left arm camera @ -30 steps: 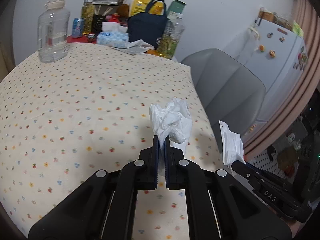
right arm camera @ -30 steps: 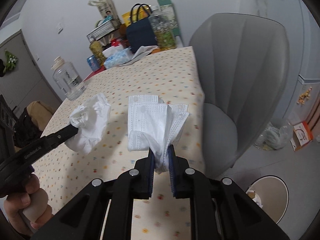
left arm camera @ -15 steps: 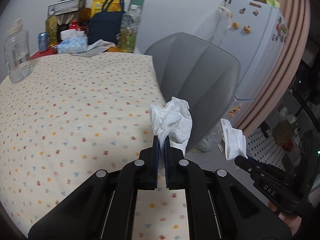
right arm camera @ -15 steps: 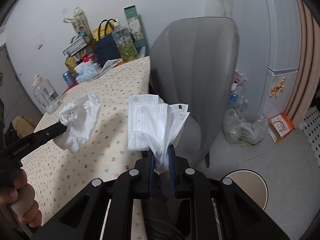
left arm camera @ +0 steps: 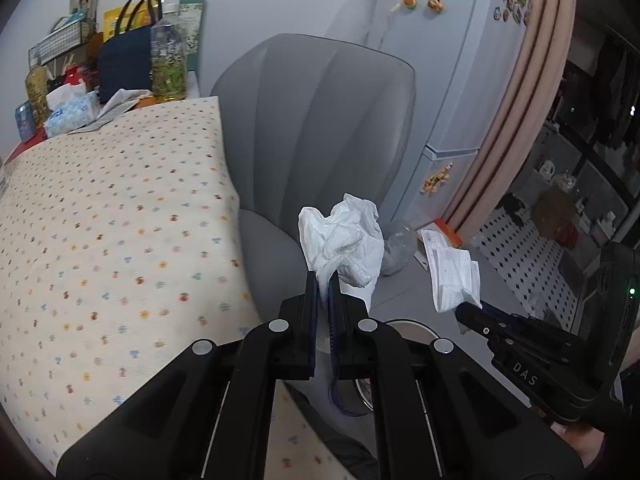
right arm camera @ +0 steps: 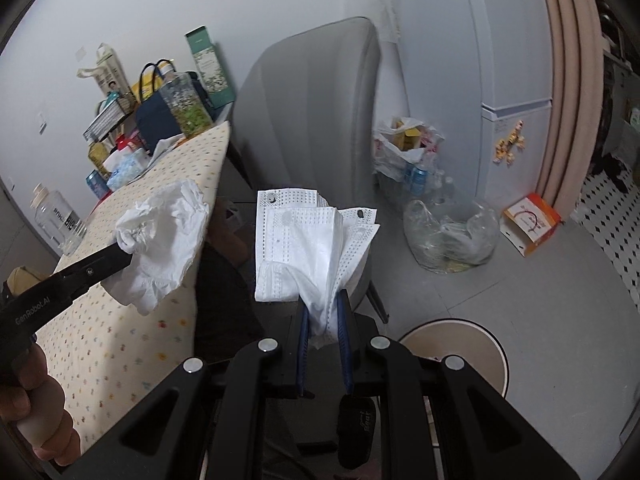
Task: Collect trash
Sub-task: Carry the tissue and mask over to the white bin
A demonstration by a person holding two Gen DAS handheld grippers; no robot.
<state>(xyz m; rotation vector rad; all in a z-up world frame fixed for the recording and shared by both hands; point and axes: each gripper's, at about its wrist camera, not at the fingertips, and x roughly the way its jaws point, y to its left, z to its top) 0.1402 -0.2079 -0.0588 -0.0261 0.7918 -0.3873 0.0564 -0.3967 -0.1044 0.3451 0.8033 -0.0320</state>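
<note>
We see the left hand-held gripper clamped on a crumpled tissue, the right hand-held gripper pinching a face mask; the bin below is half hidden.

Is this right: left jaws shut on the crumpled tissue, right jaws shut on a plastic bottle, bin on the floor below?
One error. The right gripper is shut on a white face mask, not a bottle; the right wrist view shows it. The left gripper does hold the crumpled tissue, and the bin stands on the floor below.
</note>
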